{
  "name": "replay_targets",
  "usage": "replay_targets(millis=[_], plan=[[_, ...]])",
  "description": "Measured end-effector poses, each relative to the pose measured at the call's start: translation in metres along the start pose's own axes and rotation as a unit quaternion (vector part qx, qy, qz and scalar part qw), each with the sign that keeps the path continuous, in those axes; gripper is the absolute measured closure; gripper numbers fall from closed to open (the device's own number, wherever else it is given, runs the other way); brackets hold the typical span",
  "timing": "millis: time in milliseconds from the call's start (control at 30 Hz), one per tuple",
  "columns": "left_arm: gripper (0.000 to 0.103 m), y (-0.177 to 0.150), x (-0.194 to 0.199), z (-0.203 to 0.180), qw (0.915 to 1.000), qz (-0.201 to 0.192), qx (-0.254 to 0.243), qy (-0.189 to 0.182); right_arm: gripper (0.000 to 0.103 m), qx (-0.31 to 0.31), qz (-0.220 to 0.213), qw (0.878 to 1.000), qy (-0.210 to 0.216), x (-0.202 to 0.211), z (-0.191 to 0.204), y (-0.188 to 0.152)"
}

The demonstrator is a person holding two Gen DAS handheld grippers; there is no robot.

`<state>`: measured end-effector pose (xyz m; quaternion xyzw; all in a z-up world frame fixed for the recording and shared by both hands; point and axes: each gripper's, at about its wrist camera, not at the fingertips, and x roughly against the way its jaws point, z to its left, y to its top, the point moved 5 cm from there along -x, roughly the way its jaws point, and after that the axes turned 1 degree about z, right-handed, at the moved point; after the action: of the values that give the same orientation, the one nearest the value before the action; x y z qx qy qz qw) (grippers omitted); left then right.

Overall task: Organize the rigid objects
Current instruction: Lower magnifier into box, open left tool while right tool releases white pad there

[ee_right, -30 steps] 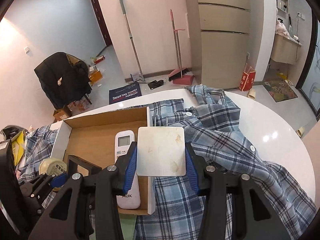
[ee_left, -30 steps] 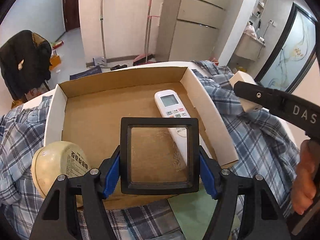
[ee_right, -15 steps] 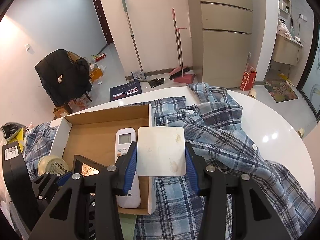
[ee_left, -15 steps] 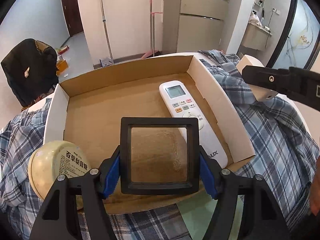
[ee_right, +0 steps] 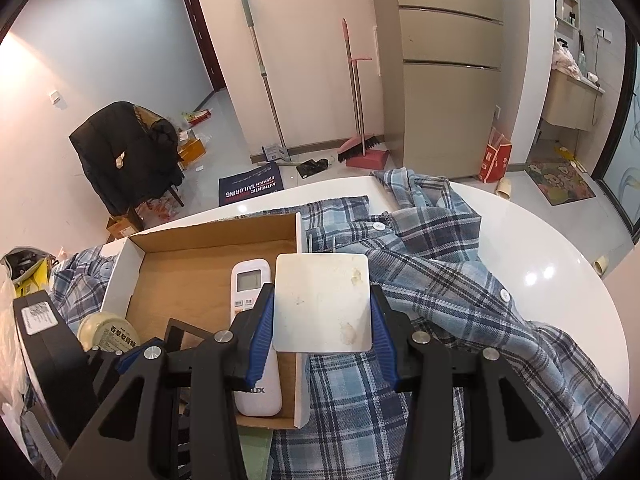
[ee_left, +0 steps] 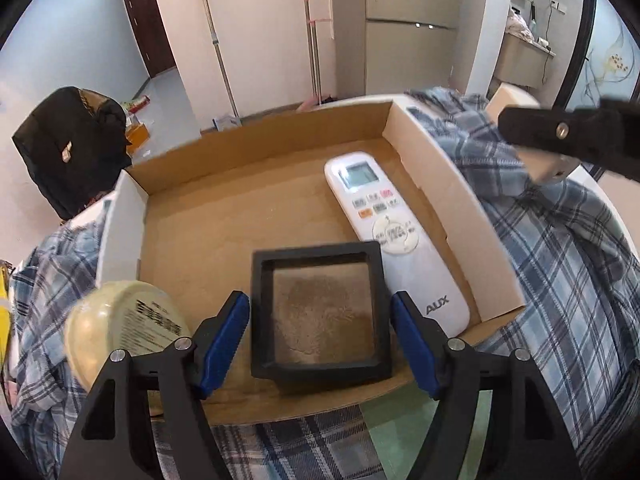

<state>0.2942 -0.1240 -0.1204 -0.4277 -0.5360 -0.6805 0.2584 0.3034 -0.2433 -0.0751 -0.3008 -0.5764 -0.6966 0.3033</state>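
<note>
A shallow cardboard box (ee_left: 452,196) lies on a plaid shirt. Inside it are a white AUX remote (ee_left: 392,240) and a black square frame case (ee_left: 320,308), which rests on the box floor near the front edge. My left gripper (ee_left: 320,340) is open, its blue pads apart from the case's sides. My right gripper (ee_right: 322,312) is shut on a white square box (ee_right: 322,304), held above the cardboard box's right wall (ee_right: 298,240). The remote (ee_right: 252,320) and the frame case (ee_right: 180,332) also show in the right wrist view.
A cream round tin (ee_left: 120,328) with a printed label sits at the box's left front corner. The blue plaid shirt (ee_right: 460,300) covers the round white table (ee_right: 560,264). A chair with a black jacket (ee_right: 124,152), brooms and a cabinet stand on the floor beyond.
My left gripper has opened and let go of the black frame case, which now lies on the box floor. The right gripper still holds the white box in about the same place.
</note>
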Motion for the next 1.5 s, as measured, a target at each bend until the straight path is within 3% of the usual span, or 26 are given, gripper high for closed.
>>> replay_targets(millis=[67,267,300,400,467,667,733,867,1233,1300,1433,1500], plan=[[0.028,0.004,0.012,0.004,0.9998,-0.011,0.003,0.015,0.059,0.002,-0.001,1.000,0.003,0.002,0.002,0.000],[0.024,0.022,0.077,0.038,0.9938,-0.097,0.054,0.000,0.059,0.009,-0.004,1.000,0.014,0.007,0.009,-0.001],[0.016,0.025,0.091,0.048,0.9899,-0.124,0.068,0.002,0.059,0.012,-0.001,1.000,0.020,0.006,0.012,-0.002],[0.016,0.027,0.123,0.068,0.9742,-0.210,0.078,0.029,0.059,0.031,0.004,0.999,0.031,0.006,0.023,-0.005],[0.016,0.028,0.133,0.075,0.9673,-0.238,0.066,0.058,0.059,0.037,0.001,0.999,0.029,0.008,0.027,-0.007],[0.011,0.030,0.135,0.085,0.9630,-0.252,0.092,0.026,0.059,0.048,0.039,0.996,0.067,-0.007,0.043,-0.020],[0.000,0.030,0.137,0.089,0.9598,-0.258,0.108,0.021,0.059,0.054,0.055,0.995,0.066,-0.016,0.047,-0.028],[0.000,0.030,0.144,0.091,0.9523,-0.281,0.117,0.018,0.059,0.073,0.082,0.992,0.059,-0.033,0.054,-0.042],[0.000,0.027,0.155,0.088,0.9487,-0.294,0.113,0.029,0.059,0.070,0.110,0.990,0.056,-0.049,0.052,-0.053],[0.000,0.027,0.158,0.088,0.9484,-0.295,0.112,0.031,0.056,0.070,0.109,0.990,0.056,-0.048,0.051,-0.053],[0.000,0.025,0.172,0.086,0.9430,-0.312,0.109,0.035,0.030,0.081,0.070,0.994,0.038,-0.033,0.054,-0.042],[0.000,0.024,0.184,0.084,0.9398,-0.324,0.104,0.034,0.026,0.090,0.045,0.994,0.029,-0.021,0.056,-0.037]])
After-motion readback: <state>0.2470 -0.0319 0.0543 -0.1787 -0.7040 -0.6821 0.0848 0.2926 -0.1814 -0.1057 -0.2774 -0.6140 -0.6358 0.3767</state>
